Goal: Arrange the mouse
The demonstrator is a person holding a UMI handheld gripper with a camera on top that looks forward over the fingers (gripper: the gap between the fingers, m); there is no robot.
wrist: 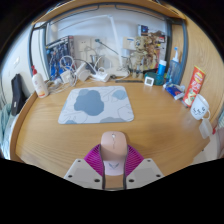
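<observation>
While my camera looks forward over a round wooden table (45,140), I take the mouse mat (96,104) as my landmark: a pale grey rectangle with a darker blue-grey blotch printed on it, lying flat near the middle of the tabletop.

Far to the left of the mat, at the table's rim, I see a dark chair back (19,92), and just inward of it a white bottle (39,82) standing upright. Behind the mat, beyond the table's far edge, runs a cluttered shelf (95,62) with white wire-like pieces; I cannot make out what they are.

Nearer to me than the mat, and slightly right of its centre line, the mouse (113,150) sits between my gripper (113,176) fingers. It is pinkish-beige, its nose pointing toward the mat, with bare wood separating the two. The magenta pads (98,158) curve close along both its flanks and appear to press on it, so I read the tongs as clenched on the mouse.

To the right of the mat and farther back stand a small white clock-like thing (149,80) and a blue bottle (161,72). Farther right, at the table's edge, lie colourful packets (194,86) and a white mug (200,106).
</observation>
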